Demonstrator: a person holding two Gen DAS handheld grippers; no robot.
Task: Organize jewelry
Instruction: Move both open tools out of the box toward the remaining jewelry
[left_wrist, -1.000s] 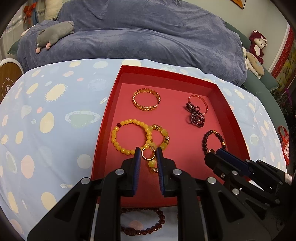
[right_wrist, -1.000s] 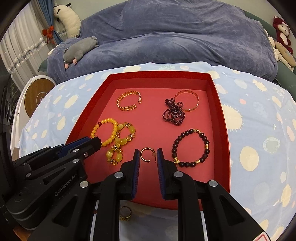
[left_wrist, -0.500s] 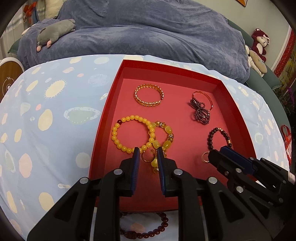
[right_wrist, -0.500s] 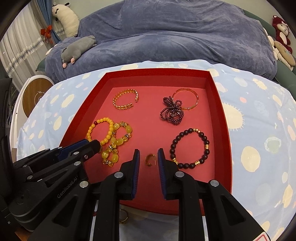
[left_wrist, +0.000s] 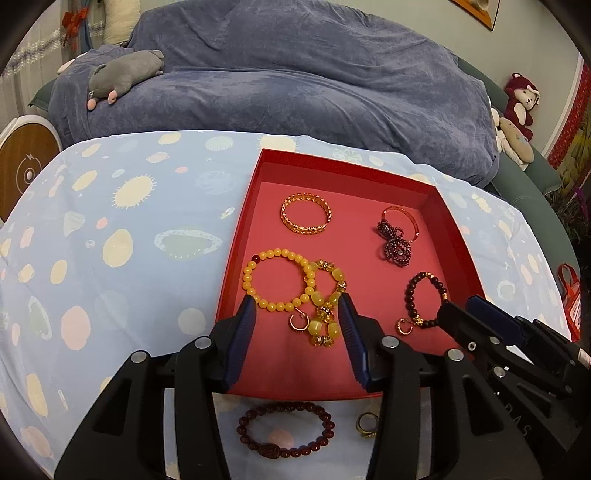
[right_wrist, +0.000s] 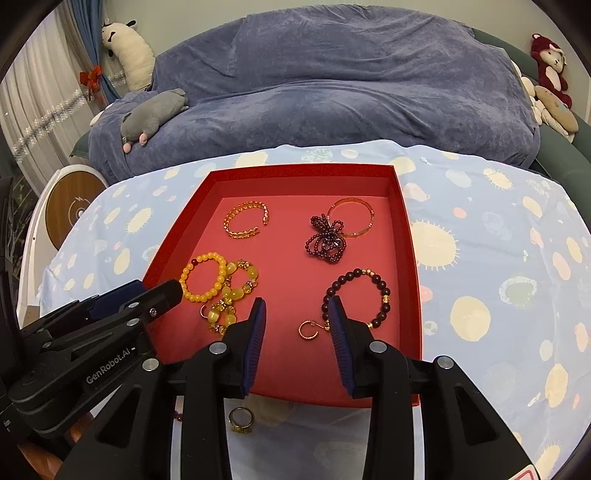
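Both earrings dropped in the tray, grippers letting go

Left gripper and right gripper are opening, nothing pinched; each gold hoop earring lies loose on the red tray, lower middle. Snag risk: the left one touches the yellow bead bracelet.

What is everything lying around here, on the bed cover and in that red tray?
Shallow red cardboard tray: one, on the spotted blue cover.
Gold chain bangle: one, tray's far left.
Yellow bead bracelets: two, overlapping, tray's left.
Purple bead cluster with thin copper bangle: one each, tray's far right.
Dark bead bracelet: one, tray's right.
Small gold hoop earrings: two, one near each gripper.
Maroon bead bracelet: one, outside the tray.
Gold ring: one, outside the tray.
Left gripper: black, blue pads, opening, holding nothing.
Right gripper: same, opening, holding nothing.
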